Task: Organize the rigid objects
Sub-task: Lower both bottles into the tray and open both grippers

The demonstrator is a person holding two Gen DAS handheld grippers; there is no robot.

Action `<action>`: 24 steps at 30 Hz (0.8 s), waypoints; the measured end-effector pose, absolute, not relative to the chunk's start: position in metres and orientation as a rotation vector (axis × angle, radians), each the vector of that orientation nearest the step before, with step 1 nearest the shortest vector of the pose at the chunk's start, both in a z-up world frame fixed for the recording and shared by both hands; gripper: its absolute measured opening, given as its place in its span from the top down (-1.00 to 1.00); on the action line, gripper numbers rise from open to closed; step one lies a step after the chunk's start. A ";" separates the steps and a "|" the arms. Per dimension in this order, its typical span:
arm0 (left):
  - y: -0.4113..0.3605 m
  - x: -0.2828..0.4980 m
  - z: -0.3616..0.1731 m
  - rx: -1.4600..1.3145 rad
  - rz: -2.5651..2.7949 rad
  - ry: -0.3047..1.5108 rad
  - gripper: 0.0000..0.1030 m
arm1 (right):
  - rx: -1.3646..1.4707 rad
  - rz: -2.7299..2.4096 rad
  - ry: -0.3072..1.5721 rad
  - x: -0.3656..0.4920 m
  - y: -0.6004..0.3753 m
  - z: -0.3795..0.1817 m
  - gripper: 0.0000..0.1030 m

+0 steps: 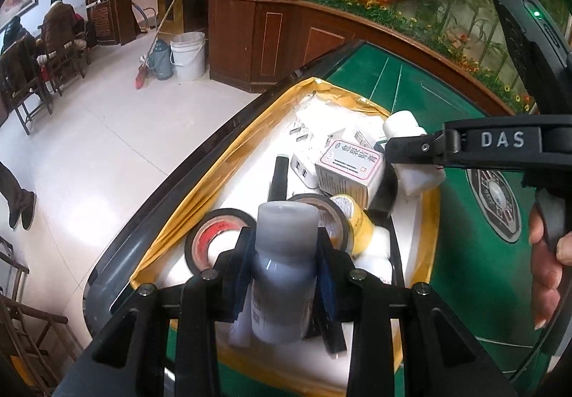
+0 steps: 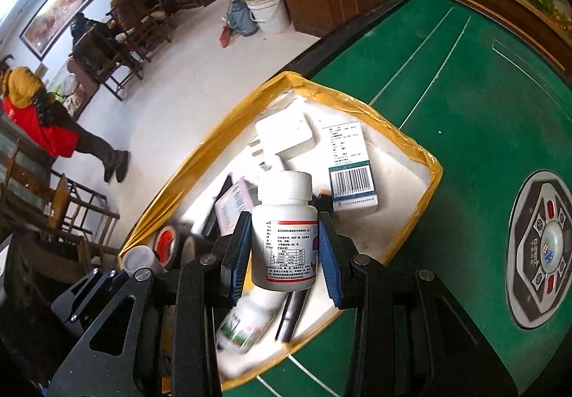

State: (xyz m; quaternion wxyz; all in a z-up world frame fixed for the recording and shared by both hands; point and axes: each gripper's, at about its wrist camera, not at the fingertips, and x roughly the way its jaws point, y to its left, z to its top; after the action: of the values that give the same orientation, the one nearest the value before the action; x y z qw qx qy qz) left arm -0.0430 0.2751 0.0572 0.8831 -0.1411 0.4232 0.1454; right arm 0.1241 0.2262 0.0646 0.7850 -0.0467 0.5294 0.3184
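My left gripper [image 1: 284,250] is shut on a grey-capped bottle [image 1: 286,254], held above a white foam box with yellow tape on its rim [image 1: 168,236]. My right gripper [image 2: 284,250] is shut on a white pill bottle with a red-striped label [image 2: 284,239], held over the same box [image 2: 425,189]. In the left wrist view the right gripper [image 1: 404,146] reaches in from the right, the white bottle [image 1: 402,123] between its fingers. The box holds black tape rolls [image 1: 218,239], a yellow bottle [image 1: 352,218], small cartons [image 1: 352,170] and a white charger [image 2: 284,136].
The box sits on a green felt table [image 2: 482,103] near its dark left edge [image 1: 171,175]. A round control panel [image 2: 543,254] is set in the table's middle. Beyond the edge are tiled floor, wooden chairs [image 2: 71,204], a white bucket [image 1: 187,55] and people.
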 end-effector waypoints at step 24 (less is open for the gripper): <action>0.256 -0.034 0.066 -0.149 0.384 0.870 -0.25 | -0.131 0.710 1.150 0.137 0.226 0.049 0.28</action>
State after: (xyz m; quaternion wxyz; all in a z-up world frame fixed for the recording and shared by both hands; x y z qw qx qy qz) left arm -0.0338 0.2556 0.0661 0.8864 -0.0717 0.4185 0.1847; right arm 0.1375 0.2263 0.0488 0.7781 -0.0605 0.5320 0.3284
